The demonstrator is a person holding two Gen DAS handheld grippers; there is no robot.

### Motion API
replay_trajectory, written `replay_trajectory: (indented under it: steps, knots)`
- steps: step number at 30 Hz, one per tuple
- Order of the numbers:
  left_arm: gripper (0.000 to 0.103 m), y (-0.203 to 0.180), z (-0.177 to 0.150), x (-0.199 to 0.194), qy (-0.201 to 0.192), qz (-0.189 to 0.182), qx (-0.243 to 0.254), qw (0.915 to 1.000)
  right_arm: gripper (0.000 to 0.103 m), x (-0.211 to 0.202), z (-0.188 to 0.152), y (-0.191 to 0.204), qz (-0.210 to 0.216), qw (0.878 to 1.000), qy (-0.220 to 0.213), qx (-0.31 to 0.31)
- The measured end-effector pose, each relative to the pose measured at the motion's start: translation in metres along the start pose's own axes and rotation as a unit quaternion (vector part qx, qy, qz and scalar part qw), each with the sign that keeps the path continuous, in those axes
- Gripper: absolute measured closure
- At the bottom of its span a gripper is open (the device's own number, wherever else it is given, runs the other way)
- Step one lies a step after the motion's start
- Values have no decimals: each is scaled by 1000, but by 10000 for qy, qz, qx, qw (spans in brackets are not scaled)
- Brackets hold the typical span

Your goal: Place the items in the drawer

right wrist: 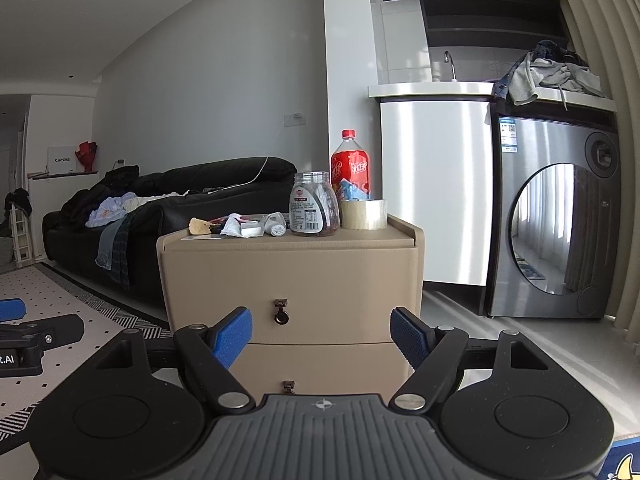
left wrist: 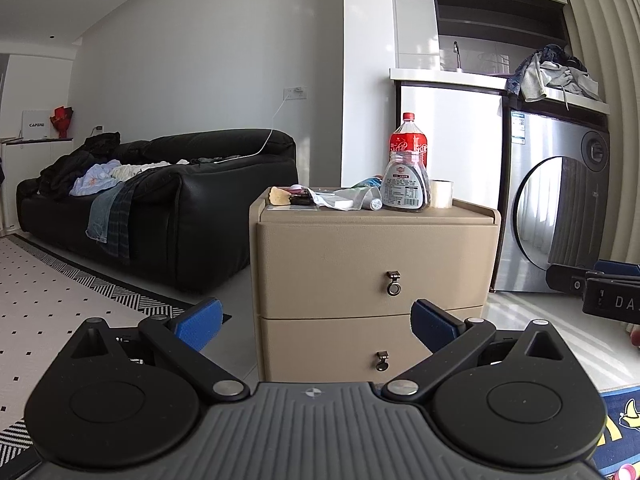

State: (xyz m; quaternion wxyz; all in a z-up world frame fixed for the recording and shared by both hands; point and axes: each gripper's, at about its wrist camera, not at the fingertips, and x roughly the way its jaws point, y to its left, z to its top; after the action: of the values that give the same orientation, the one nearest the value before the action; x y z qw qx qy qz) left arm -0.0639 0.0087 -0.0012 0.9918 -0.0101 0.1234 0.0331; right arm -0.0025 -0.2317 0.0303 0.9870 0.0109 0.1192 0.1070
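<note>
Beige nightstand (left wrist: 372, 256) w/ two shut drawers fills the centre of the left wrist view; upper drawer (left wrist: 376, 268) has a small ring pull (left wrist: 394, 283), lower drawer (left wrist: 340, 348) another. Left gripper (left wrist: 316, 326) is spread wide, blue pads empty, well apart from the cabinet front. On the cabinet top: cola bottle (left wrist: 409, 142) at the back right, clear labelled jar (left wrist: 405, 186) in front of it, tape roll (left wrist: 441, 194) at the right edge, white crumpled wrappers (left wrist: 344, 200) mid-top, a yellowish piece (left wrist: 279, 196) near the left edge. Black sofa (left wrist: 160, 196) to the left, washing machine (left wrist: 560, 204) to the right; part of the other gripper shows at the frame's right edge. Right wrist view: right gripper (right wrist: 322, 334) also wide, nothing between the pads, pointing at the same nightstand (right wrist: 292, 280) from further right. Jar (right wrist: 314, 204) near the front edge, tape roll (right wrist: 364, 214) by the right edge, cola bottle (right wrist: 351, 164) behind them, wrappers (right wrist: 240, 226) and yellowish piece (right wrist: 199, 226) toward the left edge. Both drawers shut here too.
</note>
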Motion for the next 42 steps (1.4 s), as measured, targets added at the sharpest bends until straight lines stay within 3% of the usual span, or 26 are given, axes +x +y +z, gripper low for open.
replay_trajectory:
  steps: [18, 42]
  knots:
    - [0, -10, 4, 8, 137, -89, -15, 9999, 23, -4, 0, -7, -180, 9998, 70, 51]
    - [0, -14, 2, 4, 224, -71, 29, 9997, 23, -5, -6, 1, -66, 9998, 170, -84]
